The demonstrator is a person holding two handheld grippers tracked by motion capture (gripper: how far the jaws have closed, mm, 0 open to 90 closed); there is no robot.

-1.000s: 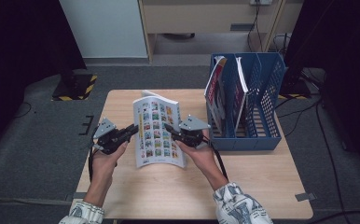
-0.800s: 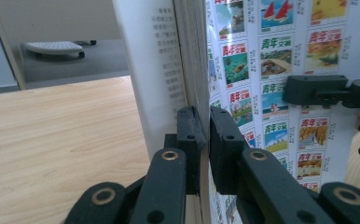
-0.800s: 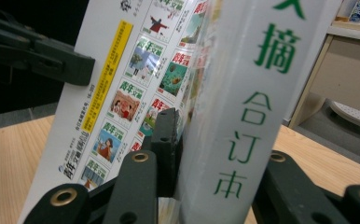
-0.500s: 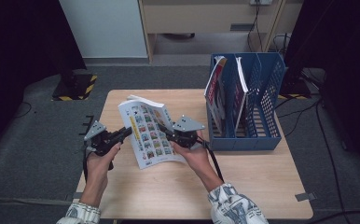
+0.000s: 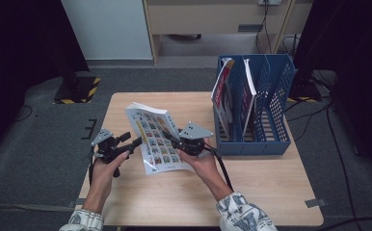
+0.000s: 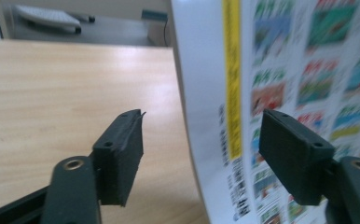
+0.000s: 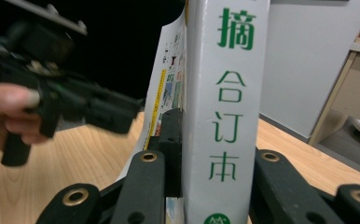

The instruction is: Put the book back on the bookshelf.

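Observation:
A thick white book (image 5: 153, 137) with a cover of small colour pictures stands tilted over the middle of the wooden table (image 5: 261, 187). My right gripper (image 5: 168, 138) is shut on its spine (image 7: 227, 93), which carries green characters, one jaw on each side. My left gripper (image 5: 136, 142) sits at the book's left edge. Its jaws have just been opening. In the left gripper view the cover's edge (image 6: 192, 121) passes between the pads (image 6: 122, 149) without touching either. The left gripper (image 7: 122, 112) also appears beyond the book in the right gripper view.
A blue slotted file rack (image 5: 276, 137) stands at the table's right rear, with magazines (image 5: 225, 96) upright in its left compartments. Bare wood lies in front of the hands and to the left. Dark floor and a cabinet (image 5: 213, 19) lie beyond the far edge.
The left gripper's jaws have parted from the cover's edge and that hand has dropped a little. The book has tipped, its top leaning further left. The right gripper has stayed put.

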